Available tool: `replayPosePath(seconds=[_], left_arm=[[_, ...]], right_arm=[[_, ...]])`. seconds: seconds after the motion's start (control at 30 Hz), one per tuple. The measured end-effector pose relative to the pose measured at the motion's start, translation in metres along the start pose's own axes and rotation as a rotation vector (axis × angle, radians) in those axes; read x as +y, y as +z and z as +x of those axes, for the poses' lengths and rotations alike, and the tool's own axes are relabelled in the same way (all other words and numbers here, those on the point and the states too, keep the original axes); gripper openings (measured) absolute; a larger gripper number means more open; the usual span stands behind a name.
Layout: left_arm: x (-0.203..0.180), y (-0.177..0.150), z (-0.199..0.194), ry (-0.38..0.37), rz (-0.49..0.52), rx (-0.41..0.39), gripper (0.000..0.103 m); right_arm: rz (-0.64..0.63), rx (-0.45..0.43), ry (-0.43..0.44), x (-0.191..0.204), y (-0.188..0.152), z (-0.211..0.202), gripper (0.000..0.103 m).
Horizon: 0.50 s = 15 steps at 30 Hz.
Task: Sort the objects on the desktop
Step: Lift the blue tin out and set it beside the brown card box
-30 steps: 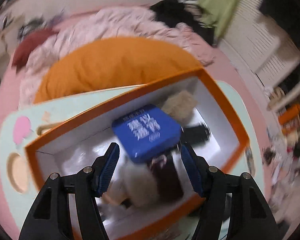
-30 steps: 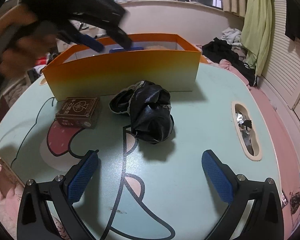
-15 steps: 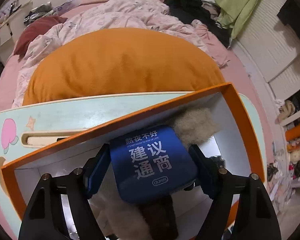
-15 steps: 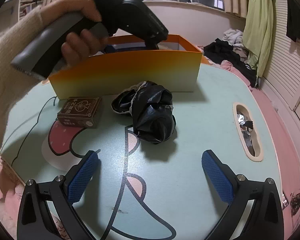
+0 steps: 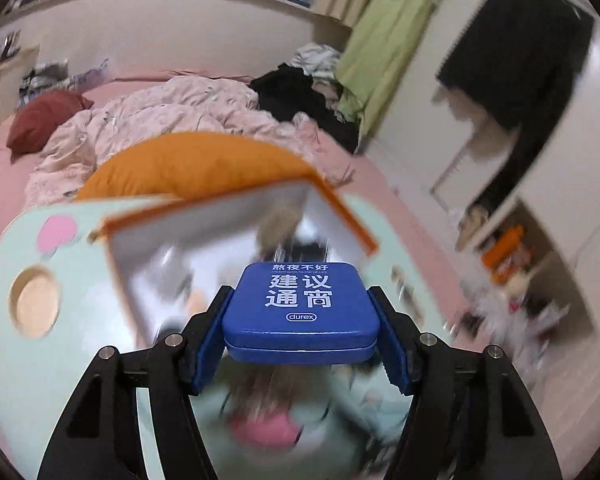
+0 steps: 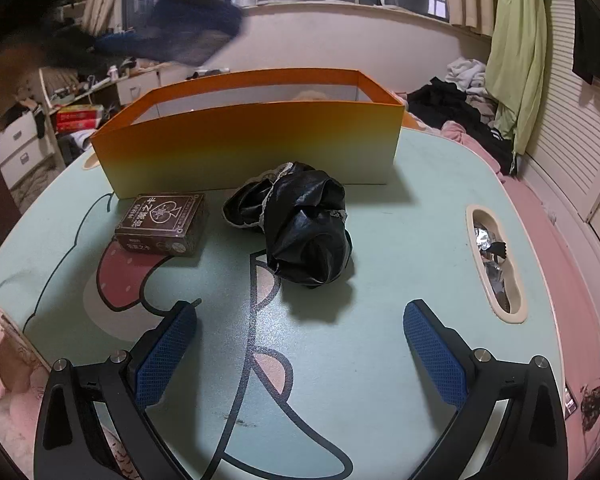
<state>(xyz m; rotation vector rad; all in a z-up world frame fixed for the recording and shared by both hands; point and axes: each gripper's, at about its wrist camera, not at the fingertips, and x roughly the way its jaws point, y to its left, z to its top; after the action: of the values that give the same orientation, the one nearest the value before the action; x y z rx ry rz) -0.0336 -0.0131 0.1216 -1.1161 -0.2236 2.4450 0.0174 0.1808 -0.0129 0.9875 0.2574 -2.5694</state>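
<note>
Above the orange box (image 5: 236, 216), left gripper (image 5: 302, 334) has just closed its fingers on blue tin (image 5: 300, 308), lifted clear. Right gripper (image 6: 300, 344) w/ fingers spread, empty, over table (image 6: 400, 240). Next: prob. set tin down outside box.

Pale mint desk (image 6: 400, 248) printed with a cartoon figure, standing over a pink bed (image 5: 4, 184). Resting directly on it: an orange open-topped box (image 6: 252, 148) toward the far edge, a brown card pack (image 6: 162, 224) just before the box's left end, and a crumpled black glossy cloth (image 6: 304, 232) beside the pack. Slot cut-out (image 6: 496, 264) near the right edge, holding foil scraps.
</note>
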Motion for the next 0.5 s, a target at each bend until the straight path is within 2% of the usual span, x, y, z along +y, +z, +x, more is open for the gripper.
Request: replayPosePath(seconds=[0.13, 0.27, 0.33, 0.37, 0.5], left_arm=[[0.014, -0.059, 0.005, 0.104, 0.041, 0.068, 0.066], [0.036, -0.089, 0.017, 0.24, 0.046, 0.038, 0.066], [0.043, -0.091, 0.031, 0.252, 0.04, 0.045, 0.066], [0.04, -0.091, 0.032, 0.262, 0.061, 0.013, 0.066], [0.035, -0.09, 0.037, 0.213, 0.068, -0.021, 0.068]], right_arm=[[0.0, 0.0, -0.001, 0.0, 0.0, 0.0, 0.103], [0.0, 0.0, 0.0, -0.001, -0.001, 0.0, 0.103], [-0.001, 0.0, 0.0, 0.0, -0.001, 0.0, 0.103], [-0.001, 0.0, 0.0, 0.0, -0.001, 0.0, 0.103], [-0.002, -0.002, -0.001, 0.001, -0.001, -0.001, 0.103]])
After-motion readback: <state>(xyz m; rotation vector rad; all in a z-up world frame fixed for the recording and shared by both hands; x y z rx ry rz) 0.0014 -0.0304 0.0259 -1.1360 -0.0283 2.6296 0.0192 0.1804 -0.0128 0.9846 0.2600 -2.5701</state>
